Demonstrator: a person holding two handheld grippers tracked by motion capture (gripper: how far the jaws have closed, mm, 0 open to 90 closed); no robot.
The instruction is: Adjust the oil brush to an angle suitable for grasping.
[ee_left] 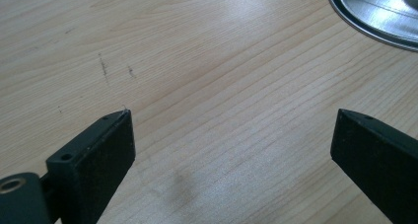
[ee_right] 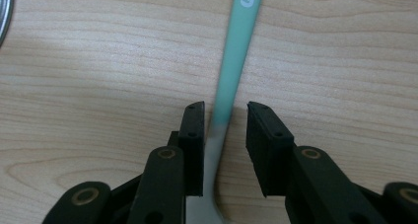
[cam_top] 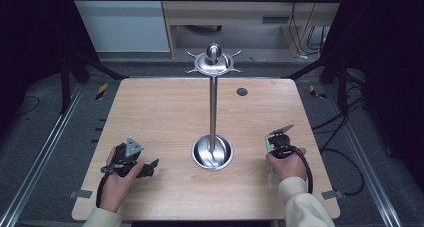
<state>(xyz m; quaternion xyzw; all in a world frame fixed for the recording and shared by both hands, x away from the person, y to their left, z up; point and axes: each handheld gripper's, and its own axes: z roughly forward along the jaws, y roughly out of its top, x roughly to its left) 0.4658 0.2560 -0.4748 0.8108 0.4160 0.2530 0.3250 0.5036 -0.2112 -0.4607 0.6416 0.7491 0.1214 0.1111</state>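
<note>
1. Desk [cam_top: 165,112]: pale wood-grain top with rounded corners; a small dark round plug sits beyond the stand's base, toward the far edge.
2. Stand [cam_top: 213,107]: polished metal, a slim upright pole rising from a round dished base [cam_top: 212,152] at mid-desk, topped by a disc with curved hooks and a ball knob.
3. Utensil [ee_right: 236,51]: a flat, slender handle coated in matt mint-green with white lettering near its end, turning to bare brushed metal toward the neck. It lies on the desk to the right of the stand's base.
4. Right tool [ee_right: 224,130]: black jaws with rubbery pads, narrowly parted, straddling the utensil where green meets metal; a small gap shows on each side, so the pads do not yet pinch it.
5. Left tool [ee_left: 231,135]: jaws spread wide over bare wood, left of the stand's base.
6. The right gripper view reveals the utensil, which the hand [cam_top: 287,164] hides in the high view; the left gripper view shows faint scuff marks and the base's rim [ee_left: 365,21].
</note>
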